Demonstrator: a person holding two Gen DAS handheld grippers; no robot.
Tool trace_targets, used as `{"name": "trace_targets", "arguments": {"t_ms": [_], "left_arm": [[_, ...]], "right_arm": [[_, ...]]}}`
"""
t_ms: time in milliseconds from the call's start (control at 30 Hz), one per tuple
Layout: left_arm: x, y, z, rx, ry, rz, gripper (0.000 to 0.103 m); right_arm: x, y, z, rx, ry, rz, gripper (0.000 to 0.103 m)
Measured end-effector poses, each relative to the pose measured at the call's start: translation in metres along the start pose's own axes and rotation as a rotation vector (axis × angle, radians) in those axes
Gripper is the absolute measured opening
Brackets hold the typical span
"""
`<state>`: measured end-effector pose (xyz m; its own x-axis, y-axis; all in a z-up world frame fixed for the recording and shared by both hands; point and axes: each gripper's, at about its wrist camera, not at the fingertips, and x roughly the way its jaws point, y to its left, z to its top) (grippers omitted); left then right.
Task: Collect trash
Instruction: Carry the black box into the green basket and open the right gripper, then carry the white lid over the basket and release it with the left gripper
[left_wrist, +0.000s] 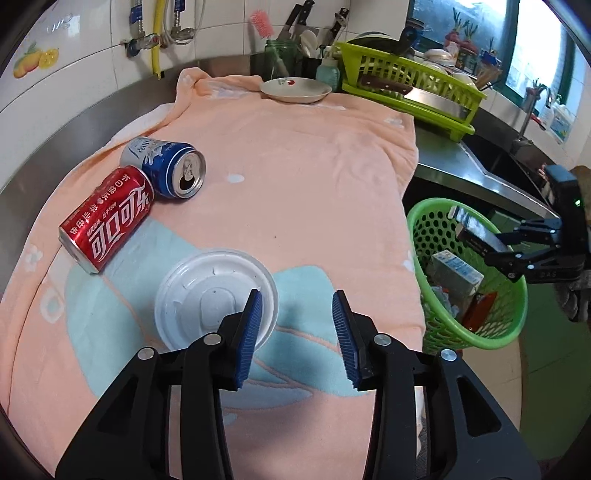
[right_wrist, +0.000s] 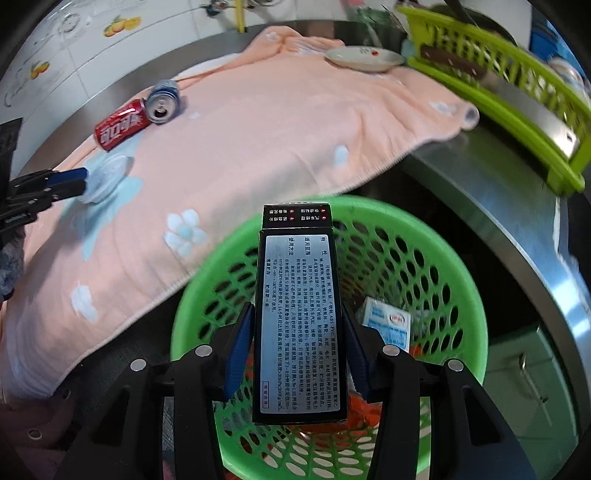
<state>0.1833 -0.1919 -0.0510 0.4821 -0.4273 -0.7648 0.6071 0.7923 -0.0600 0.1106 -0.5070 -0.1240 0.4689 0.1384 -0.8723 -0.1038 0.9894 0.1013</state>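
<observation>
My left gripper is open just above the peach towel, its left finger over the edge of a white plastic lid. A red cola can and a blue-and-white can lie on their sides at the towel's left. My right gripper is shut on a black box with a printed label, held over the green perforated basket. The basket holds a white-blue carton and red scraps. The right gripper also shows in the left wrist view over the basket.
A white plate sits at the towel's far edge. A lime dish rack with a cleaver and dishes stands at back right, beside a steel sink. A jar with utensils and knives stands against the tiled wall.
</observation>
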Motion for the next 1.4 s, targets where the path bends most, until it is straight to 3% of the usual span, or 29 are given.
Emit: {"name": "trace_targets", "arguments": {"t_ms": [100,267,333,433,733,967,1000,1067,1400], "left_arm": [[-0.006,0.004,-0.002,0.001,-0.026,0.021,0.059],[-0.005,0.020,-0.010,-0.043,-0.009,0.080,0.059],[-0.005,0.036,-0.014,-0.110,-0.007,0.092,0.059],[-0.002,0.059,-0.017,-0.204,0.003,0.119,0.059],[0.020,0.089,-0.018,-0.334,0.062,0.115,0.041],[0.025,0.091,-0.022,-0.364,0.063,0.103,0.025],[0.024,0.088,-0.022,-0.352,0.057,0.116,0.013],[0.021,0.087,-0.021,-0.354,0.058,0.112,0.006],[-0.008,0.040,-0.006,-0.292,-0.007,0.008,0.004]], "right_arm": [[0.007,-0.005,-0.007,0.020,0.019,-0.005,0.045],[0.015,-0.008,-0.012,0.029,0.040,-0.022,0.049],[0.017,-0.010,-0.013,0.039,0.034,-0.034,0.057],[0.019,-0.012,-0.014,0.043,0.036,-0.041,0.057],[0.012,-0.009,-0.018,0.061,0.011,-0.025,0.058],[0.004,-0.008,-0.024,0.079,-0.016,-0.020,0.058],[0.002,-0.008,-0.025,0.084,-0.022,-0.018,0.058],[-0.002,-0.008,-0.027,0.096,-0.035,-0.016,0.058],[-0.028,-0.016,-0.037,0.141,-0.099,-0.030,0.058]]}}
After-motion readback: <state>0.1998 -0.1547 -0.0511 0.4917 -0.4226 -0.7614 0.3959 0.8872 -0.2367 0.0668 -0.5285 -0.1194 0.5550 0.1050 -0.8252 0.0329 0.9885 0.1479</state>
